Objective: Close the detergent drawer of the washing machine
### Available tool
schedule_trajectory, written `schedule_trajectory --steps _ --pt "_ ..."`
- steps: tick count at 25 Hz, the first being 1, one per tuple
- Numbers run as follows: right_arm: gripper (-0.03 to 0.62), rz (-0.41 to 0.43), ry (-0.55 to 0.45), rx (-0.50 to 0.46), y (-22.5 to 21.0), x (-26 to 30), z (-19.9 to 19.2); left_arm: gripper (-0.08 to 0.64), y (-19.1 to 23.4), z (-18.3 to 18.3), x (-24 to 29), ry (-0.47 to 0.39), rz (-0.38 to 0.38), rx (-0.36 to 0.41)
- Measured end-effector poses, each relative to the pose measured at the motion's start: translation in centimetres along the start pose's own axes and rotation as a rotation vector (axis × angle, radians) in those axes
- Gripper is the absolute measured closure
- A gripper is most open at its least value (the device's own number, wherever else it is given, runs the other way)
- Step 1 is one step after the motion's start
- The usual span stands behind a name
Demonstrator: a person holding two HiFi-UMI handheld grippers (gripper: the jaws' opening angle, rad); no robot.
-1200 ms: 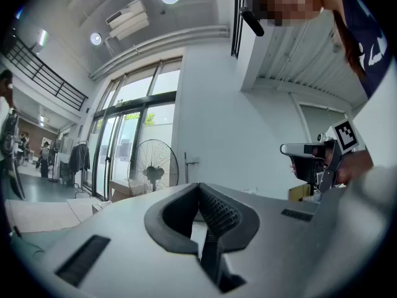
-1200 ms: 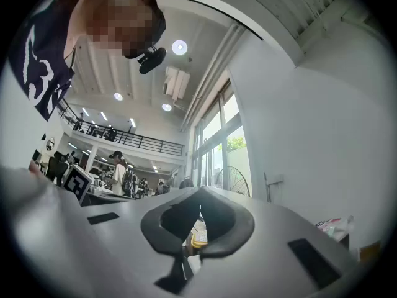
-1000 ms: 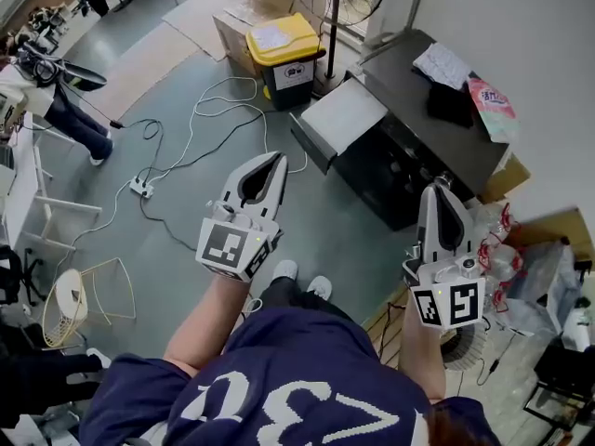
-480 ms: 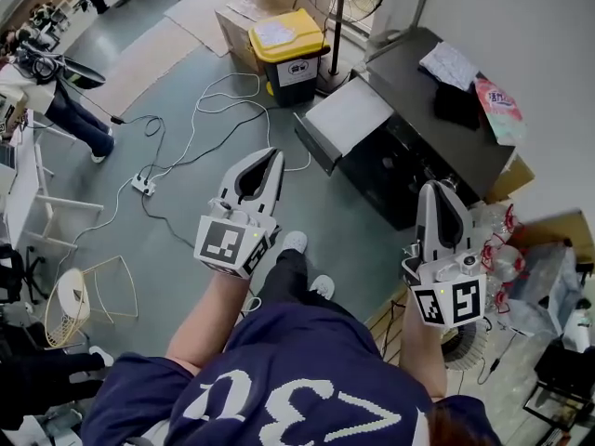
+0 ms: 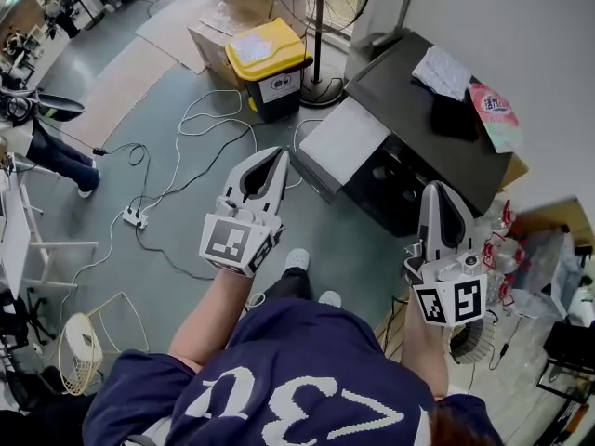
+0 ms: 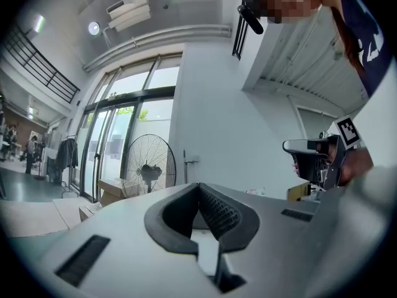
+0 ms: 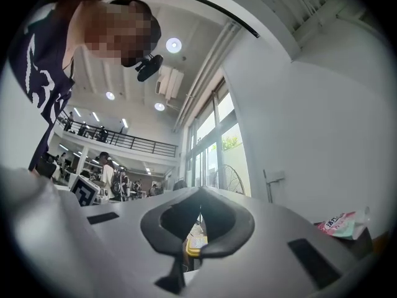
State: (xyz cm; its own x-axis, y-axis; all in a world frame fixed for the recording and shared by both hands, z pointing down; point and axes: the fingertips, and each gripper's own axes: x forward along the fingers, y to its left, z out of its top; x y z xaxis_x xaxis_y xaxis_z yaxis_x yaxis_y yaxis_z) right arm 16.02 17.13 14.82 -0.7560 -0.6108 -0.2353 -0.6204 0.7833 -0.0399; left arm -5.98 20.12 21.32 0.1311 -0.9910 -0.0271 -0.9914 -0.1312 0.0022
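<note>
The washing machine is a dark box at the upper right of the head view. Its pale grey detergent drawer stands pulled out toward the floor side. My left gripper points at the drawer from a short way off, jaws shut and empty. My right gripper hovers off the machine's near corner, also shut on nothing. In the left gripper view the left gripper shows its pads pressed together. The right gripper view shows the right gripper likewise closed.
On the machine's top lie a white cloth, a black item and a detergent pouch. A yellow-lidded bin and a standing fan are beyond the drawer. White cables and a power strip lie on the floor.
The person has stepped toward the washing machine, carrying both grippers forward. The drawer and machine now sit closer to the gripper tips. Both jaws stay shut.
</note>
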Motion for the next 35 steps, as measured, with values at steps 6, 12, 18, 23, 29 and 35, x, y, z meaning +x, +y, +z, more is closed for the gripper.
schedule_trajectory --steps 6,12,18,23,29,35 --pt "0.577 -0.091 -0.009 -0.004 -0.8 5.5 -1.5 0.540 5.1 -0.3 5.0 -0.001 -0.086 0.002" --pt "0.577 -0.171 0.018 -0.021 -2.2 8.7 -2.9 0.540 8.3 -0.6 9.0 -0.019 -0.152 -0.021" --pt "0.577 -0.210 0.066 -0.014 -3.9 10.1 -4.9 0.540 10.2 -4.3 11.0 0.059 -0.164 -0.053" --pt "0.577 -0.180 0.102 0.013 -4.7 11.9 -7.4 0.540 10.9 -6.6 12.6 0.099 -0.155 -0.070" --pt "0.577 -0.109 0.110 0.054 -6.6 14.3 -9.2 0.540 11.6 -7.4 14.8 0.116 -0.109 -0.087" --pt "0.577 -0.011 0.115 0.068 -9.3 17.2 -10.2 0.540 11.8 -8.0 18.3 0.115 -0.109 -0.061"
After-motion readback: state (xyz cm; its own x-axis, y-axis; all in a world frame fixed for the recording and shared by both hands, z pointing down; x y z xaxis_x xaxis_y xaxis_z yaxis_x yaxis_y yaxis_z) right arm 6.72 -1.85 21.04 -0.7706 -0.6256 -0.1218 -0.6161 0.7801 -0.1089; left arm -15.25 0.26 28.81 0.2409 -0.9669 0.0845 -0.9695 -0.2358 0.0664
